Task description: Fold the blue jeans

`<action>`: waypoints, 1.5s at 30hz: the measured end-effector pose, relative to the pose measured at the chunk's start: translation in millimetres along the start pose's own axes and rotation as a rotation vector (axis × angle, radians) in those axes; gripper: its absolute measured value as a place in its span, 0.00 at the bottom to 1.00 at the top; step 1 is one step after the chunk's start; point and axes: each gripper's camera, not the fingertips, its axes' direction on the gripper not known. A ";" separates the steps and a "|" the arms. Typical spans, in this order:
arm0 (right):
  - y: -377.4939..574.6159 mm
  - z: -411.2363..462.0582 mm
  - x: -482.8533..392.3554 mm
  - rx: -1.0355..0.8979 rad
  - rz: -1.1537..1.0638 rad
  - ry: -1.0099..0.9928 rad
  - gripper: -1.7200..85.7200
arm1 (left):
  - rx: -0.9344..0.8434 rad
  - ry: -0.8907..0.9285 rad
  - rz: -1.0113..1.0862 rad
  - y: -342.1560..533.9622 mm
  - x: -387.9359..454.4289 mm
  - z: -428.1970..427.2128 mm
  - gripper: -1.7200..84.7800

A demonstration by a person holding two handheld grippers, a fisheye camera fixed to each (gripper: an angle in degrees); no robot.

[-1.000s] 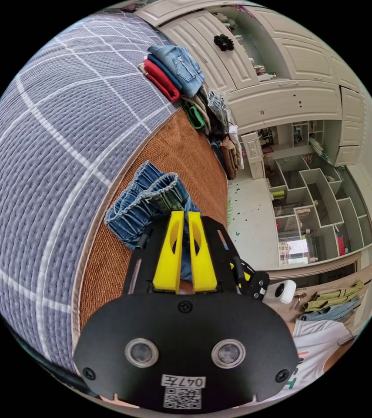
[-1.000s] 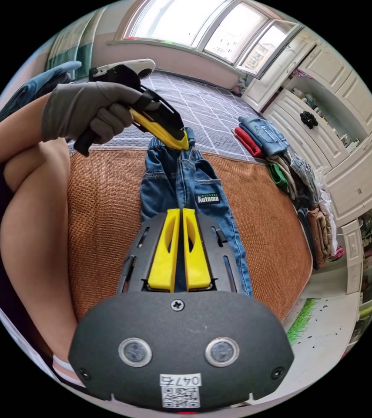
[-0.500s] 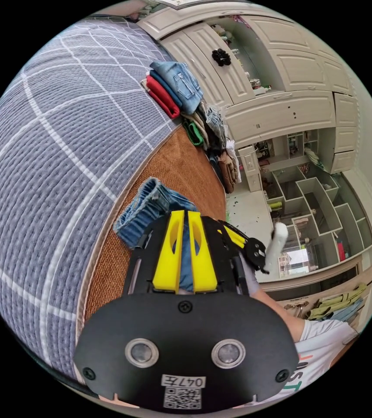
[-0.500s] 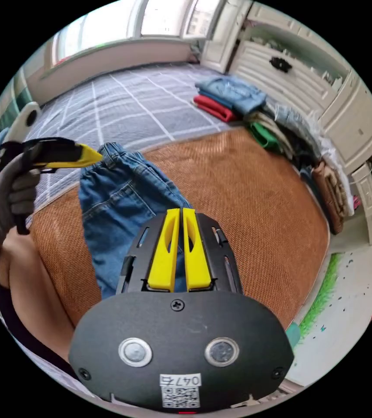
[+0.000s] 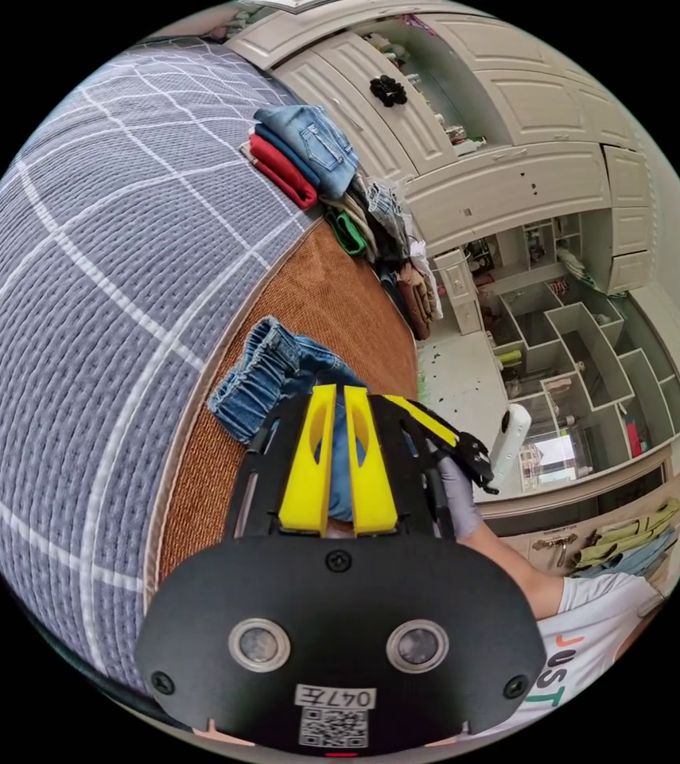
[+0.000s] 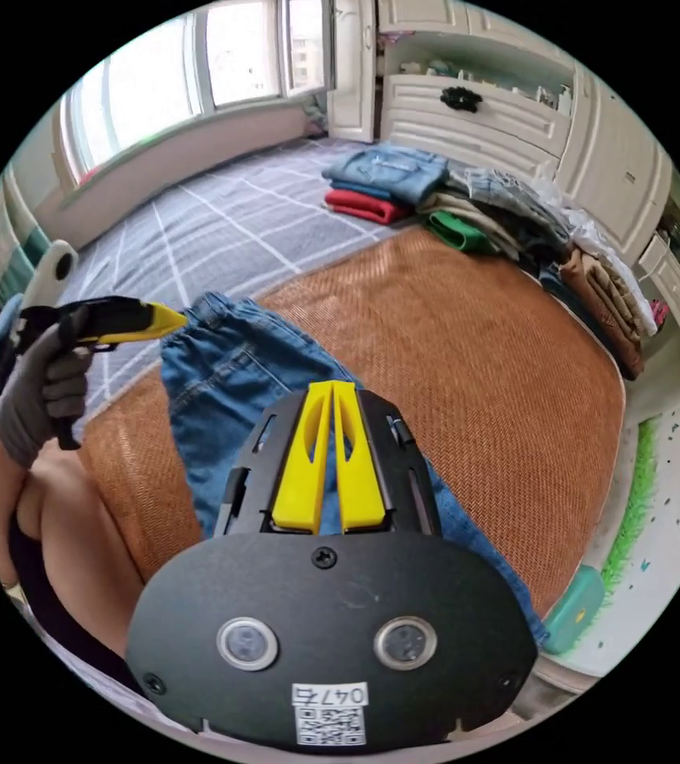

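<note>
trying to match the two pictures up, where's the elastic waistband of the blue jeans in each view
Left gripper view: the elastic waistband of the blue jeans bunches just up-left of the left gripper, on the brown woven mat.
Right gripper view: the waistband sits left of centre, at the tip of the left gripper, above the right gripper.
Shared landmark: the stack of folded clothes with red under denim, on the grey checked bedcover.

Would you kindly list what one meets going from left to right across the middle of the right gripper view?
Gloved hand → left gripper → blue jeans → right gripper → woven brown mat → folded tan clothes → white floor.
</note>
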 end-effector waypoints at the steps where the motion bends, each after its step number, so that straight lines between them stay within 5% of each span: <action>1: 0.5 17.1 9.7 -0.057 0.033 0.027 0.01 | 0.000 -0.005 -0.006 0.3 -1.0 -0.4 0.01; 5: 2.1 49.0 41.0 -0.162 0.065 -0.107 0.01 | -0.001 -0.032 -0.028 0.2 -5.2 -3.1 0.01; 8: 15.2 23.0 49.1 -0.068 0.062 -0.119 0.01 | 0.008 -0.047 -0.033 -0.6 -5.2 -6.1 0.01; 12: 77.7 -25.4 42.0 0.040 0.052 -0.132 0.01 | -0.001 -0.050 -0.026 -3.5 -1.1 -4.6 0.01; 17: 165.3 -30.6 37.9 -0.067 0.122 -0.121 0.01 | 0.003 -0.086 -0.016 -2.2 5.3 -8.4 0.04; 22: 255.5 -95.0 110.4 0.123 0.467 -0.019 0.02 | 0.159 -0.253 -0.110 15.9 5.4 -51.9 0.12; 26: 326.5 -115.0 176.5 0.111 0.740 0.060 0.05 | 0.186 -0.198 -0.149 24.4 0.6 -64.9 0.12; 31: 375.0 -81.4 221.5 -0.008 0.896 -0.037 0.07 | 0.015 -0.092 0.129 13.2 41.7 -39.8 0.11; 35: 368.7 -45.9 227.0 -0.128 0.882 -0.186 0.03 | -0.149 -0.124 0.252 7.3 61.7 -9.3 0.11; 40: 327.5 -70.3 219.4 -0.084 0.749 0.037 0.02 | -0.244 -0.223 0.131 -6.6 33.4 0.0 0.11; 43: 304.5 -50.5 216.3 -0.253 0.681 0.140 0.04 | -0.216 -0.131 0.054 -14.1 14.0 -9.1 0.11; 45: 285.4 -66.7 193.0 -0.144 0.595 0.173 0.05 | -0.192 -0.101 0.068 -15.3 14.5 -16.3 0.11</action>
